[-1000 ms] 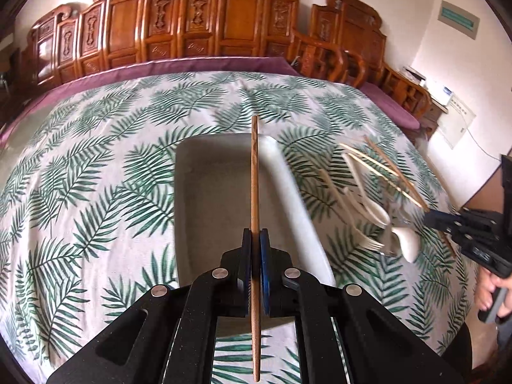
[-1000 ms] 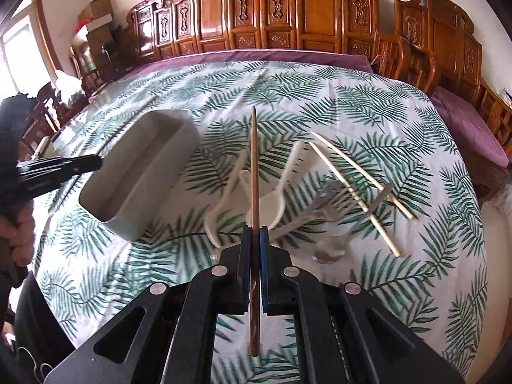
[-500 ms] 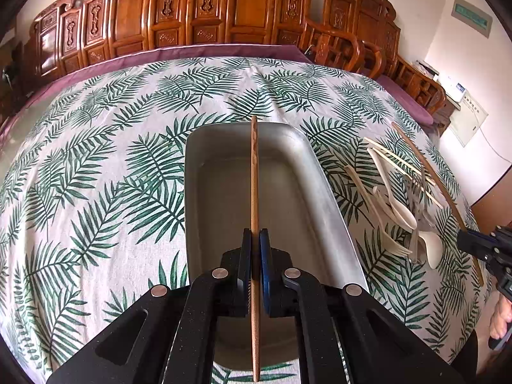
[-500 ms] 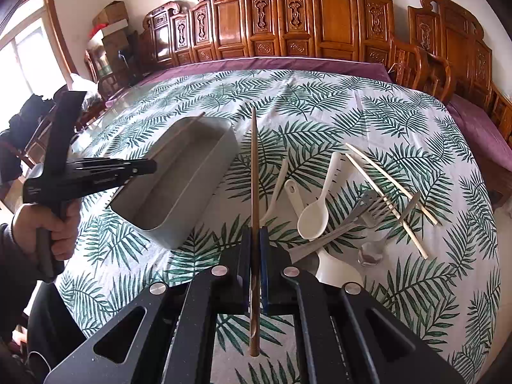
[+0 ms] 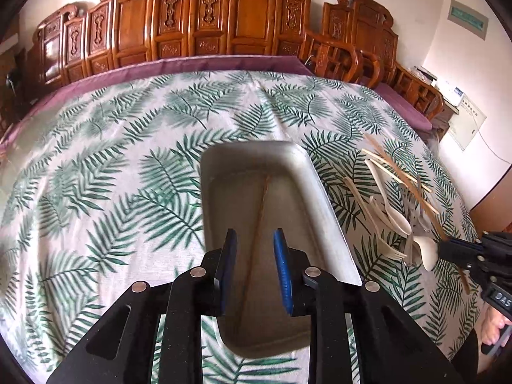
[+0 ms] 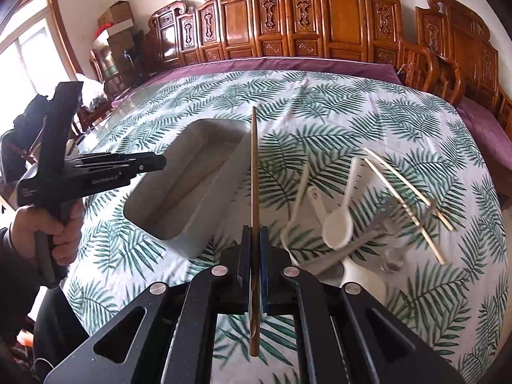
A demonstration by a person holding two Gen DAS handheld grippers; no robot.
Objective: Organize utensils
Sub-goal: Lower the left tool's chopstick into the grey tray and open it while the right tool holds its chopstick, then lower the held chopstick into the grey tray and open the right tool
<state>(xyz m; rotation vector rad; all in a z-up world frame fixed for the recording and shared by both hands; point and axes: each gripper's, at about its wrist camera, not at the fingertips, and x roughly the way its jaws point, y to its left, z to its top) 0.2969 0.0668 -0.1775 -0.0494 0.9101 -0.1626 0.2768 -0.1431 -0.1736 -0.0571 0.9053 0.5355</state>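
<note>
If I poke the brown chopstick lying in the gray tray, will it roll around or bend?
The brown chopstick is thin, straight and looks wooden, so it probably stays stiff and feels light. It looks slim and smooth, so a poke may make it slide or roll a little, but the gray tray has raised walls that should stop it. The left gripper is open above it.

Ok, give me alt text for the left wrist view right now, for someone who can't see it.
The left gripper hangs open over a grey rectangular tray, with one brown chopstick lying inside the tray on its floor. To the right, white spoons, forks and pale chopsticks lie piled on the palm-leaf tablecloth, and the right gripper reaches in from the edge.
</note>
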